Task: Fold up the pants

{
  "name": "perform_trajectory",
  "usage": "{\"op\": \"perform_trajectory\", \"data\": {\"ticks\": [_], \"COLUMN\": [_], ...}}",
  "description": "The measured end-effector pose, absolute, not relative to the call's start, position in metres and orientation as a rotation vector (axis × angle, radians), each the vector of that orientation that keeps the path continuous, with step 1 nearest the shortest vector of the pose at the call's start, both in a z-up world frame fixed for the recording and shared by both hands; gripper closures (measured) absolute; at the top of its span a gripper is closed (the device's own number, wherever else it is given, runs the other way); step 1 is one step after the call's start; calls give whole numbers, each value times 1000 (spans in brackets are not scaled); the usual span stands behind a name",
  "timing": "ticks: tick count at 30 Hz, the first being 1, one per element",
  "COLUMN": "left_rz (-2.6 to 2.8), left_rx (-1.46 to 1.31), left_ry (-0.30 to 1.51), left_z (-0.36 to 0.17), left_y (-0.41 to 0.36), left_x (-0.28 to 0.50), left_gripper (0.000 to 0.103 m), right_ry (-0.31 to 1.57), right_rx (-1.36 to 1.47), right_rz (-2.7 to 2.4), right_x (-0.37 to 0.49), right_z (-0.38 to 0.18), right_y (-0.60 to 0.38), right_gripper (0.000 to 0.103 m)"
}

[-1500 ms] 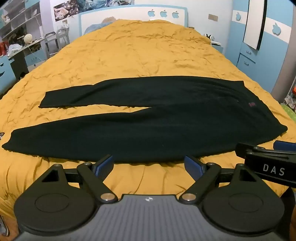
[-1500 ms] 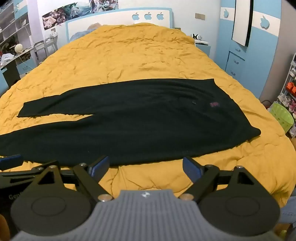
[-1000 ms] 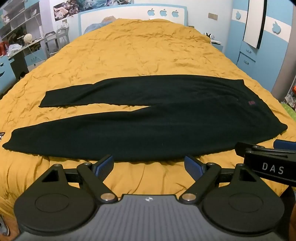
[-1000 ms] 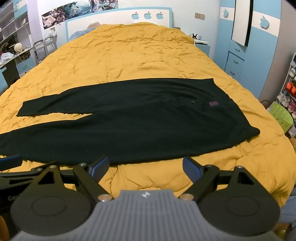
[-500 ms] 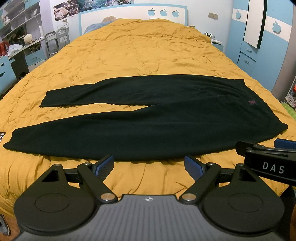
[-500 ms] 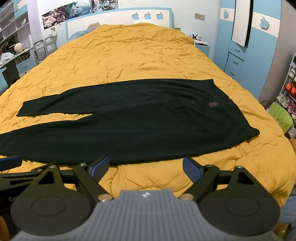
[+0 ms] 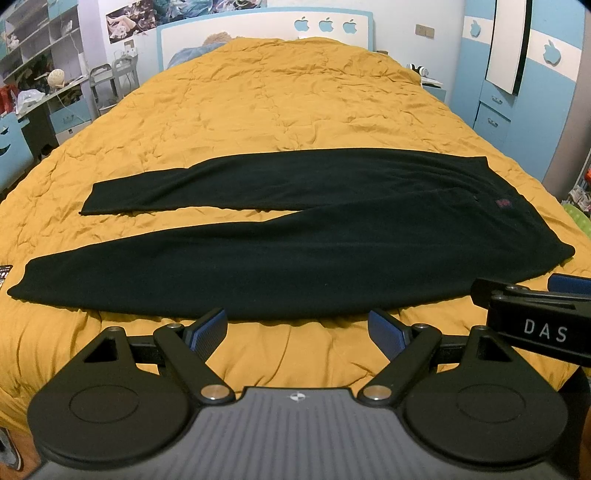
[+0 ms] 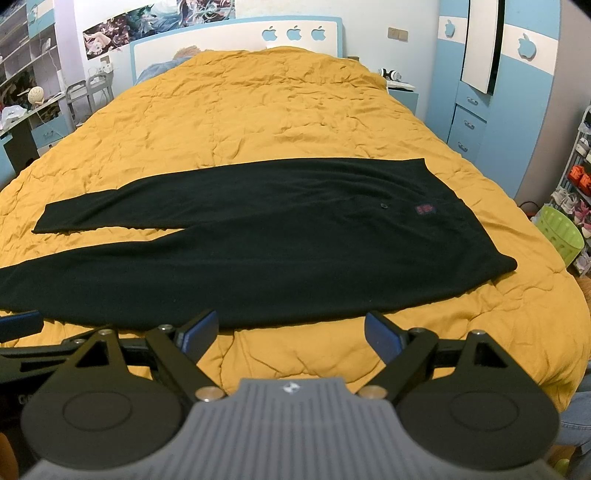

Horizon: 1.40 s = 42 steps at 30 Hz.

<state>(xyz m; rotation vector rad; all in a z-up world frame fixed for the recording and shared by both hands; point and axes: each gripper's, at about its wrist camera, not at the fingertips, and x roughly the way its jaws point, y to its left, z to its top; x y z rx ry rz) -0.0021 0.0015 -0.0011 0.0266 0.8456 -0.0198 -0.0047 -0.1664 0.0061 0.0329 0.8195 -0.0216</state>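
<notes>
Black pants lie flat across the yellow bedspread, waist to the right, both legs stretching left and slightly apart. They also show in the right wrist view, with a small red label near the waist. My left gripper is open and empty, hovering just in front of the near leg's edge. My right gripper is open and empty, also in front of the near edge; its side shows in the left wrist view.
A white and blue headboard stands at the far end. Blue wardrobes line the right side. A green basket sits on the floor at right. A desk and shelves stand at left.
Both grippers have barely shifted; the pants lie as before.
</notes>
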Motion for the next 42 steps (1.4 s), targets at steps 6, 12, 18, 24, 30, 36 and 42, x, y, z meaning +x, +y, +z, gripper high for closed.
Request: {"op": "perform_trajectory", "data": {"ticks": [6, 12, 18, 24, 30, 36, 42], "left_rz": [-19, -19, -19, -19, -20, -20, -23], "left_rx": [27, 28, 25, 28, 30, 31, 31], "left_ry": [847, 846, 847, 848, 848, 850, 852], "left_z": [-1, -1, 0, 0, 2, 2, 2], "left_y": [1, 1, 2, 2, 1, 1, 0], "left_x": [-2, -2, -2, -2, -3, -3, -3], "left_gripper": [3, 3, 3, 3, 3, 3, 3], "right_ry": [820, 818, 820, 816, 815, 817, 820], "right_rx": [32, 30, 29, 26, 25, 28, 28], "right_rz": [-23, -24, -24, -27, -30, -31, -32], "right_x": [-4, -4, -4, -5, -6, -6, -7], "right_z": [6, 7, 9, 9, 8, 7, 6], "right_y": [-166, -167, -169, -169, -167, -168, -169], "right_gripper": [20, 20, 20, 20, 20, 20, 20]}}
